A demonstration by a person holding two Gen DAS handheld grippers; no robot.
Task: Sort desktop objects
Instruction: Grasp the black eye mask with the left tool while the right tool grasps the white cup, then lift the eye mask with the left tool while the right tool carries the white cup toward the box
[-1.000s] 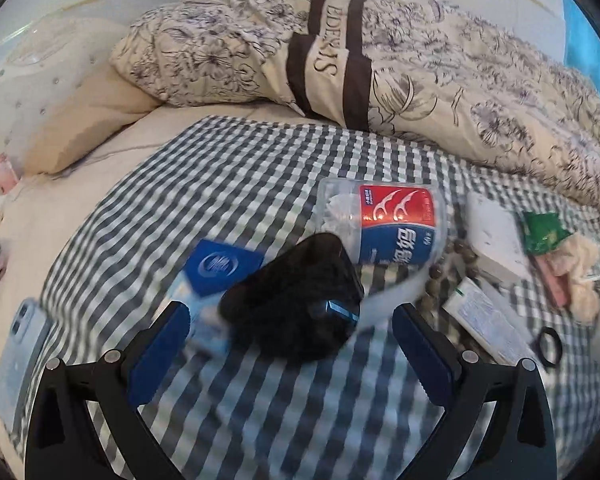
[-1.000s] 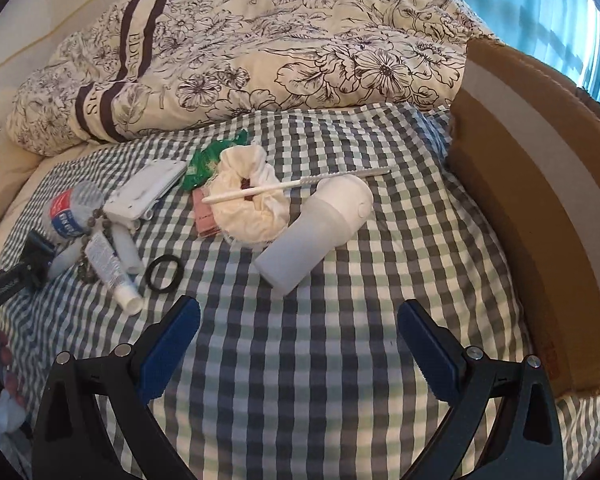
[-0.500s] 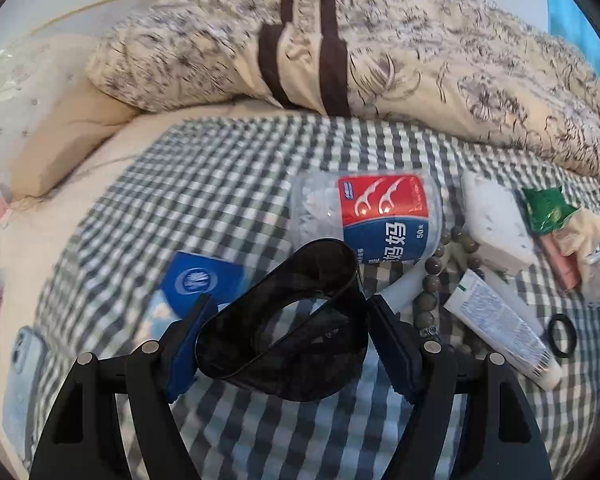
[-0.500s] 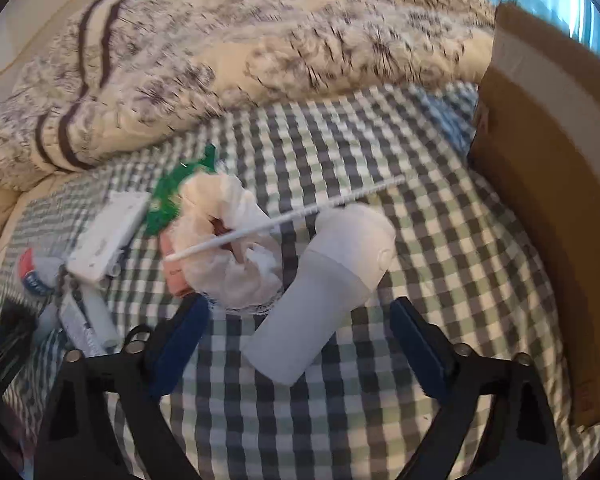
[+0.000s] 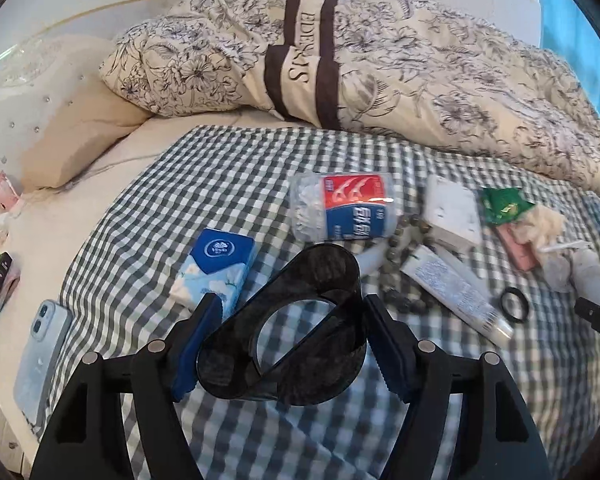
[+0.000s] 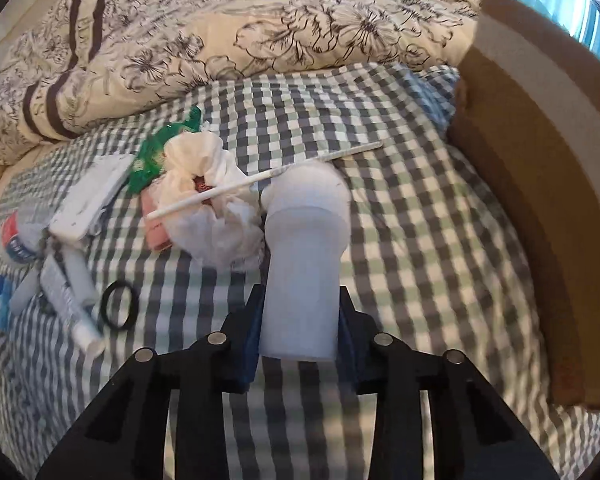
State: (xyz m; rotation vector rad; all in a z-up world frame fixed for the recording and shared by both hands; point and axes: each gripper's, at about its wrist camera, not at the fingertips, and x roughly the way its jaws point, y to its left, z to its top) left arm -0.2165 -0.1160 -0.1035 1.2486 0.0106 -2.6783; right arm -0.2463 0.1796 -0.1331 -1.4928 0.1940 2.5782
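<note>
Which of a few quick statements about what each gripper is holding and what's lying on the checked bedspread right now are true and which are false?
1. The left gripper is shut on the dark translucent plastic cup. True.
2. The right gripper is open with nothing between its fingers. False: it is shut on the white frosted plastic bottle.
3. The black rubber ring lies flat on the checked bedspread. True.
4. The long white stick is inside the brown cardboard box. False: it lies across the crumpled white cloth and the bottle's cap end.
5. The blue tissue pack sits left of the red and blue labelled clear tub in the left wrist view. True.
</note>
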